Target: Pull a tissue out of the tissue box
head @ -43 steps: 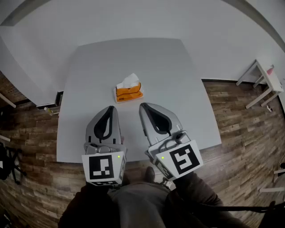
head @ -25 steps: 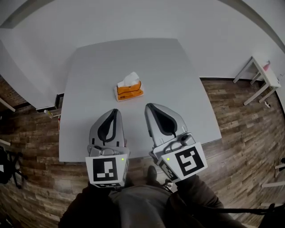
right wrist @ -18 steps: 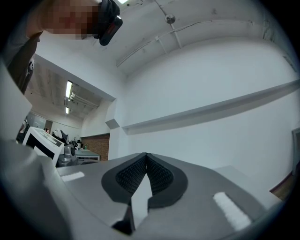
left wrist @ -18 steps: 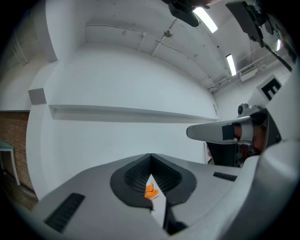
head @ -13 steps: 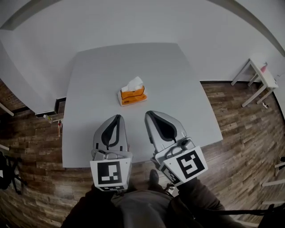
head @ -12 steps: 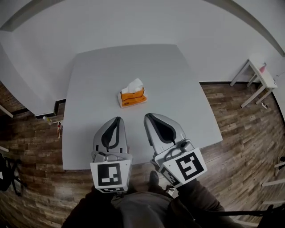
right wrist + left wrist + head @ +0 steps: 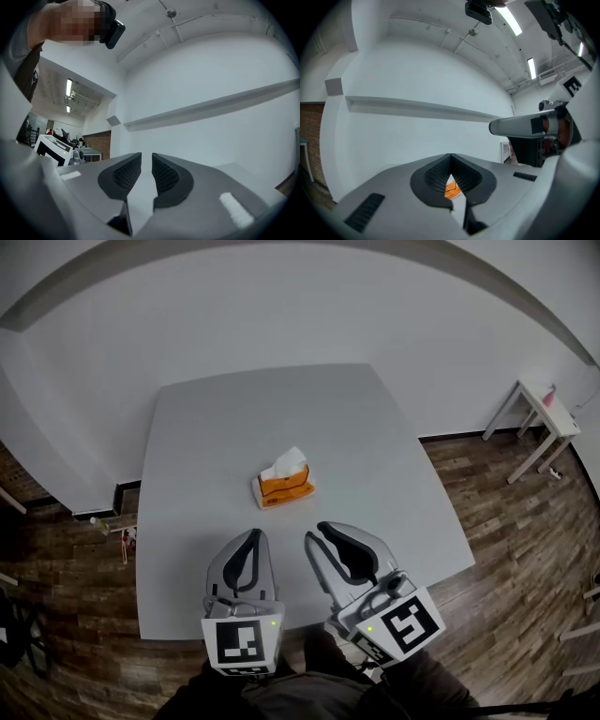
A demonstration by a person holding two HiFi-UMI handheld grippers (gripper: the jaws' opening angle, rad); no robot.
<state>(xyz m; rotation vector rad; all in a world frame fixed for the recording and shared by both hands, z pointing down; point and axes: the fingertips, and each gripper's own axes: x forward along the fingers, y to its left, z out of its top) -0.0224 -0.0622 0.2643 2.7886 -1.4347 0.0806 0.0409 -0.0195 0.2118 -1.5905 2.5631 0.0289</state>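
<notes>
An orange tissue box (image 7: 284, 487) stands near the middle of the grey table (image 7: 206, 437), with a white tissue (image 7: 287, 463) sticking up from its slot. Both grippers hover over the table's near edge, short of the box and pointing toward it. My left gripper (image 7: 253, 532) is shut, its tips meeting with nothing held. In the left gripper view (image 7: 450, 155) a sliver of the orange box (image 7: 451, 188) shows below the closed tips. My right gripper (image 7: 316, 532) is opening; in its own view (image 7: 146, 155) a narrow gap separates the pads with nothing between them.
A white wall runs behind the table. A small white side table (image 7: 547, 411) stands on the wooden floor (image 7: 506, 493) at the right. Small items lie on the floor (image 7: 111, 527) by the table's left side. The person's lap fills the bottom edge.
In the head view the table, the box and both grippers now sit lower in the picture. The right gripper's jaws have parted a little; the left stays shut.
</notes>
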